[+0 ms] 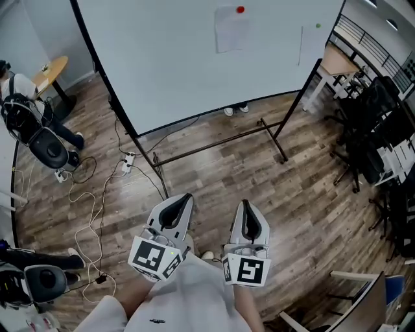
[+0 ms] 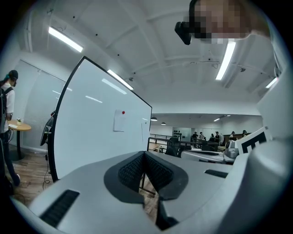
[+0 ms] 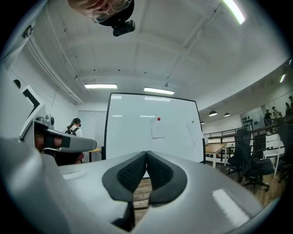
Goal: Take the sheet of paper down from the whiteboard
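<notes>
Well ahead of both grippers, the paper (image 1: 231, 29) hangs near the whiteboard's (image 1: 162, 58) top edge, right of centre, under a red magnet (image 1: 240, 9), which seems to be all that pins it. Left gripper (image 1: 184, 200) and right gripper (image 1: 246, 206) sit level, side by side, jaws pressed together on nothing, well apart from the paper.

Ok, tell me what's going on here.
A person stands back from the whiteboard with a gripper in each hand. The left gripper and right gripper are both held level, jaws together and empty. The sheet of paper hangs on the board under a red magnet, with neither gripper near it.
</notes>
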